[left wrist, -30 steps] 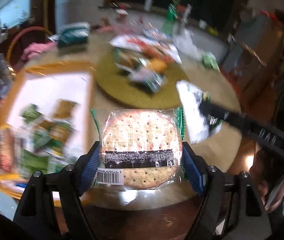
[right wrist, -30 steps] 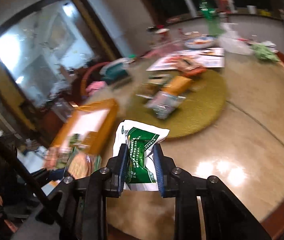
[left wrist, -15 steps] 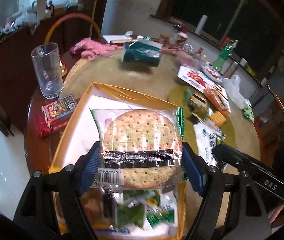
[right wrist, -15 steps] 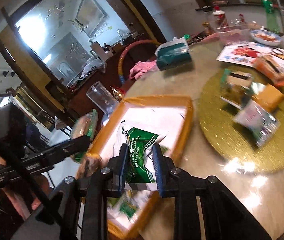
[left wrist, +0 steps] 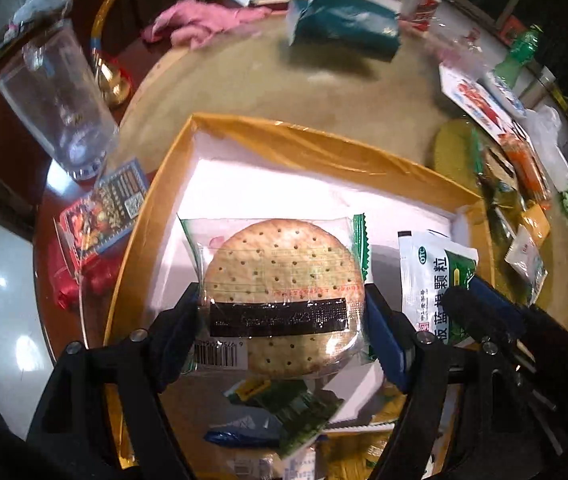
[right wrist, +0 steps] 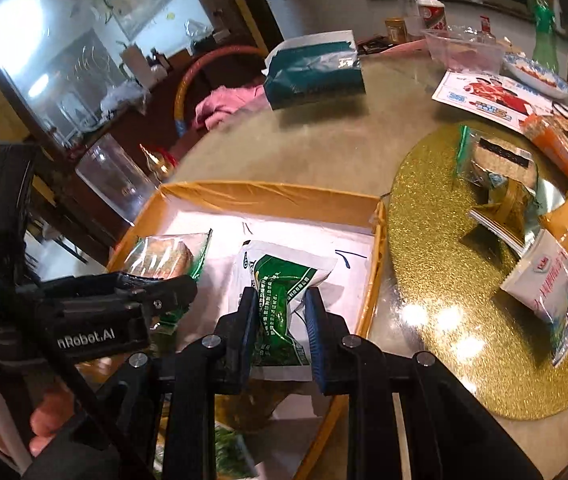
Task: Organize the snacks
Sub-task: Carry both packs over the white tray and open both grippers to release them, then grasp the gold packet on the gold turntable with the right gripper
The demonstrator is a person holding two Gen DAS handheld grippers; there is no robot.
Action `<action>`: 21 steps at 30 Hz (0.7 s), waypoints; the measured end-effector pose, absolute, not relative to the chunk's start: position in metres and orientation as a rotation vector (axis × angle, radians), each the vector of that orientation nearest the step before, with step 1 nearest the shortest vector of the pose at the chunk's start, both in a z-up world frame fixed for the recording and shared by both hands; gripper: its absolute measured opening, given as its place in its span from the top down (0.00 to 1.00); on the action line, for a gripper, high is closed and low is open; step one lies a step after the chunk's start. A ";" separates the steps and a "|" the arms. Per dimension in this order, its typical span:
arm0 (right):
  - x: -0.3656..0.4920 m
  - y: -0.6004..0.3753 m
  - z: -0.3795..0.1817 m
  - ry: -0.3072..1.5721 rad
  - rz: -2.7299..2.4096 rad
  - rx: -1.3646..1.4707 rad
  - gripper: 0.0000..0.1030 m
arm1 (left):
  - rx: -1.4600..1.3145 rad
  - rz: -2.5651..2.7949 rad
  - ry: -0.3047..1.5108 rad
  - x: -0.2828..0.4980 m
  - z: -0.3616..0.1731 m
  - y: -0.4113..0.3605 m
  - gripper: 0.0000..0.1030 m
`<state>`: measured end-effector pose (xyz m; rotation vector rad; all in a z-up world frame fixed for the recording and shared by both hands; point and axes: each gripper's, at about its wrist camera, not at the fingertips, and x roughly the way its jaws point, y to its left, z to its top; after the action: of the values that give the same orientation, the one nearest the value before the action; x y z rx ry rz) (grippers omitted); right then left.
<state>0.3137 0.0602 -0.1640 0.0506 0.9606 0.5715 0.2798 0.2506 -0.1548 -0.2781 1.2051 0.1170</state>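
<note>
Left hand-held gripper (left wrist: 284,328) was pinching a wrapped round cracker (left wrist: 284,292) by its side edges, above the orange-rimmed tray (left wrist: 324,140). I judged it light but brittle under slick film; a gentle hold across the edges seemed safest. The tray held a white liner and several small green snack packets (left wrist: 284,412) heaped at its near end. Right hand-held gripper (right wrist: 280,320) was clamped on a green-and-white granule sachet (right wrist: 280,280), soft and crushable, hovering over the tray's right half. More packets lay on the gold mat (right wrist: 424,240) on the surface beyond.
</note>
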 end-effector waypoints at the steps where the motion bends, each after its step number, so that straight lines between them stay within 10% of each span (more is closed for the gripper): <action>1: 0.313 0.063 -0.165 0.961 0.571 0.040 0.78 | -0.285 0.111 1.219 0.282 -0.158 0.253 0.23; 21: 0.251 -0.090 -0.122 0.804 0.649 0.324 0.31 | -0.381 -0.012 0.762 0.161 -0.082 0.168 0.09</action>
<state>0.2509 -0.0896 -0.1221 0.3239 0.8042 0.6487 0.1611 0.1677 -0.0825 -0.3806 0.7616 -0.0117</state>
